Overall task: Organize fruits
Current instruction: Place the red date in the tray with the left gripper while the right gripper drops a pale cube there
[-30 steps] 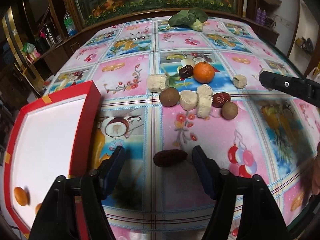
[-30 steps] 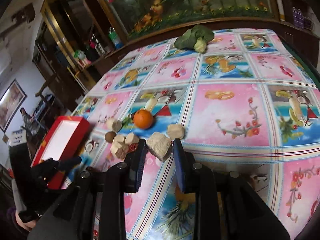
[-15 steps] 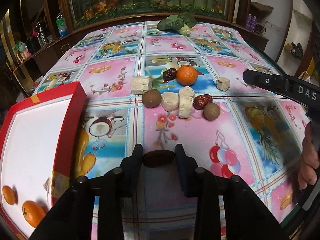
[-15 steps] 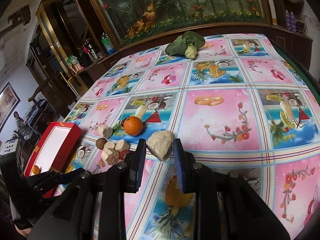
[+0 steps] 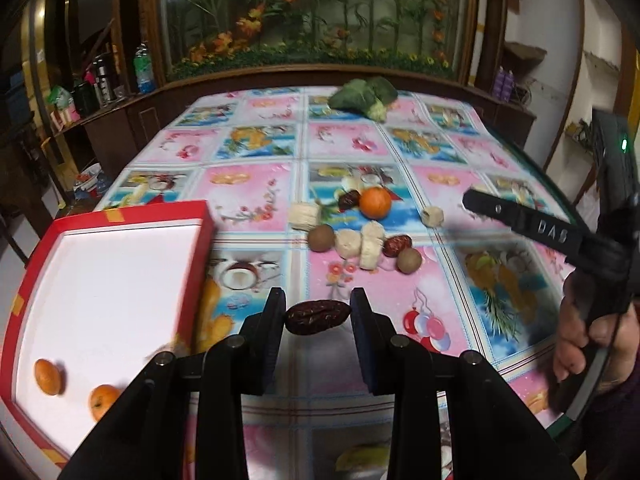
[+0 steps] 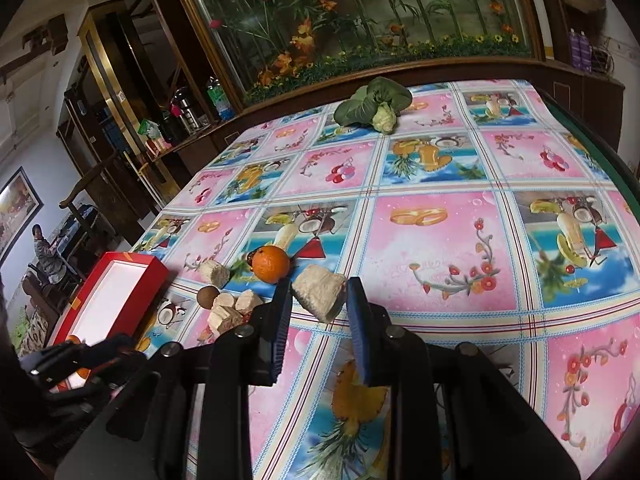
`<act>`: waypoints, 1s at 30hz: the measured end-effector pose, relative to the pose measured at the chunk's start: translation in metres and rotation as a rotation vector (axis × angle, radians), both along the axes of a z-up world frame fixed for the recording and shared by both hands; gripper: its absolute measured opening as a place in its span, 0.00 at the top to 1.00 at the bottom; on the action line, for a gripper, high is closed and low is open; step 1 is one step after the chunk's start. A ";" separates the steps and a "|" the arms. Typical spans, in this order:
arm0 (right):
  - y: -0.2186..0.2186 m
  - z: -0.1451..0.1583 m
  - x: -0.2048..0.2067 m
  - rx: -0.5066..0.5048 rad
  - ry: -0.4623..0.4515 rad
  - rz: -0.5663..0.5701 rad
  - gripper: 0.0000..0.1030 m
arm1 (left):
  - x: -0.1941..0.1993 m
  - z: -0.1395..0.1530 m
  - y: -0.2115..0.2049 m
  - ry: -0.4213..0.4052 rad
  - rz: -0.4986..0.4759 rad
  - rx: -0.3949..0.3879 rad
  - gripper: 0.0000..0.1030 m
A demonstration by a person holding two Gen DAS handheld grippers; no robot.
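Note:
My left gripper (image 5: 318,316) is shut on a dark brown date (image 5: 318,317) and holds it above the table, just right of the red box (image 5: 200,248). The box has a white floor and holds two small oranges (image 5: 48,376). My right gripper (image 6: 318,300) is shut on a pale chunk of fruit (image 6: 319,296) and holds it above the table. On the table lie an orange (image 5: 375,202), pale chunks (image 5: 370,240), round brown fruits (image 5: 321,237) and red dates (image 5: 397,245). The right gripper also shows in the left wrist view (image 5: 520,224).
A leafy green vegetable (image 5: 364,98) lies at the far end of the table. The fruit-print tablecloth (image 6: 440,248) covers the table. Dark wooden cabinets and a glass planter stand behind. The table's right edge (image 6: 592,140) is green.
My left gripper closed on the date and lifted it, rising and tilting up. My right gripper kept its hold on the pale chunk and rose a little.

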State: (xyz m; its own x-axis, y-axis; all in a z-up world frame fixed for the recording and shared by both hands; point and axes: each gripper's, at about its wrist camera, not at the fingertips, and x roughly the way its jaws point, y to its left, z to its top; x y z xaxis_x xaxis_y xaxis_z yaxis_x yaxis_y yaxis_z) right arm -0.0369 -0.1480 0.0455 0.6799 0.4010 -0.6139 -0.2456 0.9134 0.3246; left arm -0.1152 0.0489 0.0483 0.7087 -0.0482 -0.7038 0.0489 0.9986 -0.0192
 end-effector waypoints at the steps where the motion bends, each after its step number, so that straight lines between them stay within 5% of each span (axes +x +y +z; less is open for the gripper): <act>1: 0.001 0.001 -0.001 -0.004 -0.010 0.002 0.71 | -0.003 0.004 0.004 -0.012 0.008 -0.005 0.69; 15: 0.057 0.008 -0.028 -0.002 -0.044 0.114 0.71 | -0.046 0.043 0.112 -0.147 0.235 -0.031 0.69; 30: 0.236 0.025 -0.087 -0.005 -0.044 0.512 0.71 | -0.074 0.002 0.203 -0.065 0.453 -0.005 0.68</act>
State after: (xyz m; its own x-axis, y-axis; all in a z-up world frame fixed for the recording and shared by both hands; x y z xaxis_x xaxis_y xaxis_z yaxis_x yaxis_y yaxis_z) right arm -0.1243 0.0878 0.0707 0.4219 0.6866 -0.5920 -0.6751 0.6738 0.3003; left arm -0.1895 0.2522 0.0502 0.7015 0.2738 -0.6580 -0.3916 0.9195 -0.0349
